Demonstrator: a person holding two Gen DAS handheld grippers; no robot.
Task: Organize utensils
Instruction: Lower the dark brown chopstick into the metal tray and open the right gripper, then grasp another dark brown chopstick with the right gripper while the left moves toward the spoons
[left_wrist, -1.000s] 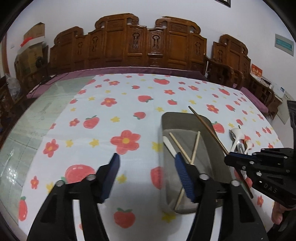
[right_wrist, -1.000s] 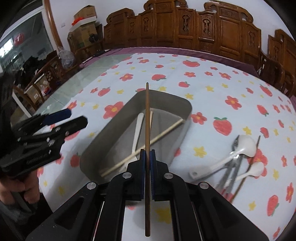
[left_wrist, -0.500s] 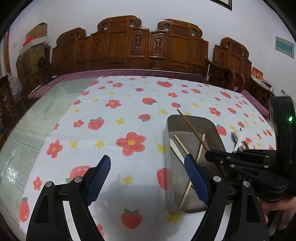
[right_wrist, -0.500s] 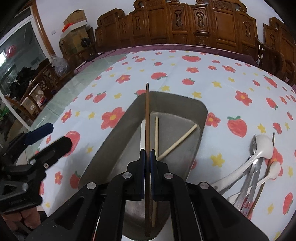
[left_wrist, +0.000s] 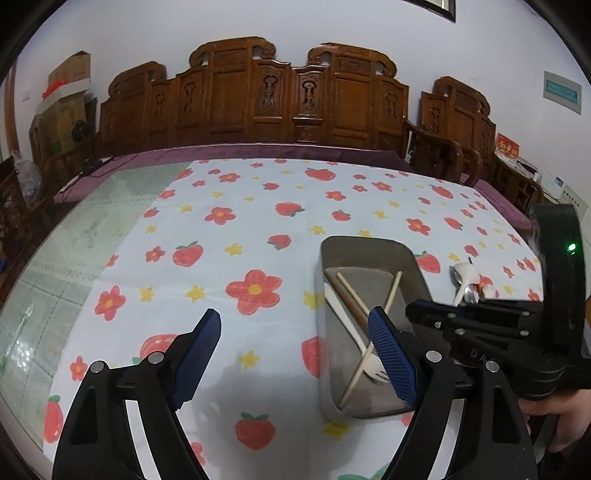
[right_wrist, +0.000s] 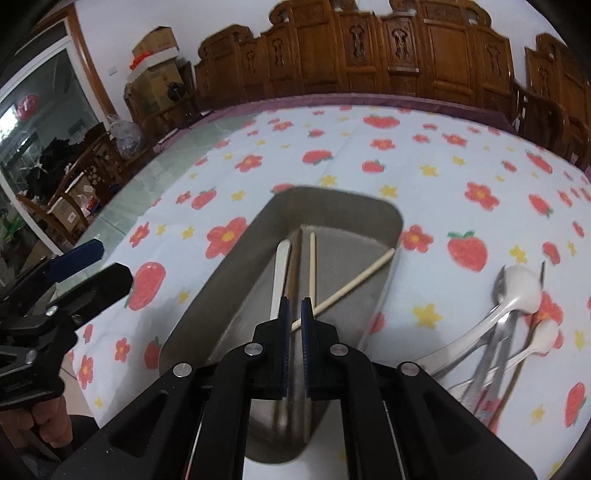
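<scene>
A grey metal tray (left_wrist: 369, 243) (right_wrist: 332, 194) lies on the flowered tablecloth. Along its floor lies a dark brown chopstick (left_wrist: 345, 293) (right_wrist: 295, 258), beside a white plastic fork (left_wrist: 343, 321) (right_wrist: 280, 269) and two pale chopsticks (left_wrist: 391, 291) (right_wrist: 354, 282) that cross. My right gripper (right_wrist: 293, 301) (left_wrist: 412, 310) hovers over the tray's near end, shut but for a thin slit and pinching nothing; the brown chopstick shows through the slit, below the pads. My left gripper (left_wrist: 293, 315) (right_wrist: 107, 262) stands wide open and empty over the cloth, just left of the tray.
Right of the tray lies a loose heap of white spoons (left_wrist: 467, 280) (right_wrist: 517, 288), metal cutlery (right_wrist: 491, 339) and one more dark chopstick (right_wrist: 541, 273). Carved wooden chairs (left_wrist: 295, 96) line the table's far edge. A person's hands hold both grippers.
The brown chopstick has left the right gripper's pads and dropped flat into the tray. The right gripper came over the tray. The left jaws widened a little.
</scene>
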